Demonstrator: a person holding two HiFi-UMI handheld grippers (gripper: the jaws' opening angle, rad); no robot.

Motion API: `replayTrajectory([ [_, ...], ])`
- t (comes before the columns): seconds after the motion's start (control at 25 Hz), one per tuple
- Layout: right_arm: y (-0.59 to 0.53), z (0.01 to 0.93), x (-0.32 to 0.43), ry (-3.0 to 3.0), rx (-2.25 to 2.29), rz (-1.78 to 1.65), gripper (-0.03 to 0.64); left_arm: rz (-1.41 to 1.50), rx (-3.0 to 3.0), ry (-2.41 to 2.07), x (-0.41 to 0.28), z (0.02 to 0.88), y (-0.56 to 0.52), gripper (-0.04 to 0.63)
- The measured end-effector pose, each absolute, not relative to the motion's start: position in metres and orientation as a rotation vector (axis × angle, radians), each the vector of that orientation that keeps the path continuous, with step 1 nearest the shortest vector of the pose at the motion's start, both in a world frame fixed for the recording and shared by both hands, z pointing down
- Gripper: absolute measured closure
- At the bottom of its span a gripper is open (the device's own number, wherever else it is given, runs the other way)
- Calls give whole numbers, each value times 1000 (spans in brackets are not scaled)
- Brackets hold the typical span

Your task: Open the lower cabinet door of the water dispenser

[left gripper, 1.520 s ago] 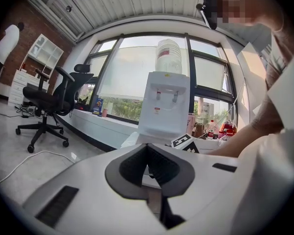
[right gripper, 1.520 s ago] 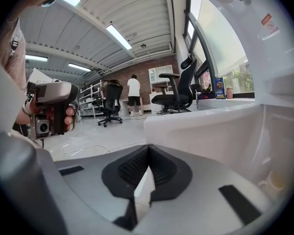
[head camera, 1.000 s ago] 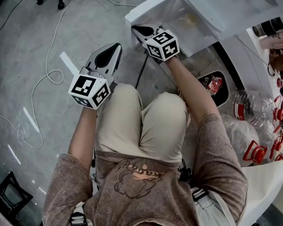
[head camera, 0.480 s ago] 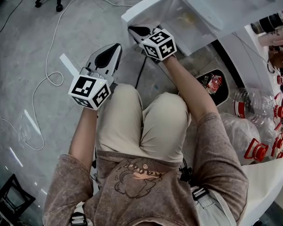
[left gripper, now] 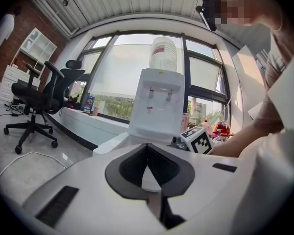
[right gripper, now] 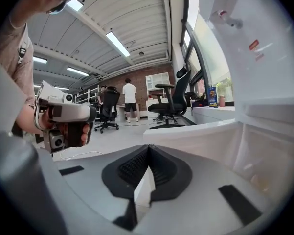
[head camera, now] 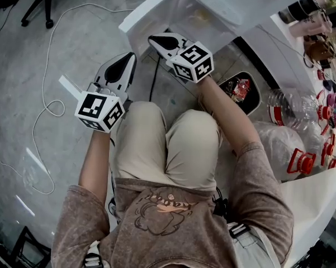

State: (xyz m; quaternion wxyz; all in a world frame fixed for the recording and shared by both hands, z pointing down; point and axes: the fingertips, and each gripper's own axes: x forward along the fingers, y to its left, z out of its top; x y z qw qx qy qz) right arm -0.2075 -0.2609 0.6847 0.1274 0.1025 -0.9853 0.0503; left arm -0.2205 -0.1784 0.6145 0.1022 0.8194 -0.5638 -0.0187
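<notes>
White lower cabinet door (head camera: pixel 146 14) stands swung wide from the water dispenser's (head camera: pixel 235 1) foot, so opening looks done; the right gripper (head camera: pixel 155 39), just beside its edge, and left gripper (head camera: pixel 129 58) are both closed empty, needing only to back away.

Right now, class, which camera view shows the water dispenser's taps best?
The left gripper view: both taps face it, front on. The right gripper view catches one tap close, at a steep angle; the head view shows none.
</notes>
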Motion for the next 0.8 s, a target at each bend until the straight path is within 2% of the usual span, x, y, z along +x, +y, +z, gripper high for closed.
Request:
replayTrajectory([
  [0.48,-288,653,-62,-2863,671,207,611,-23,2538,-1471,-153,594,-224,578],
  [0.8,-282,596,-15,-2854,801,285,611,42,2555,-1338,-111,542,-242,578],
])
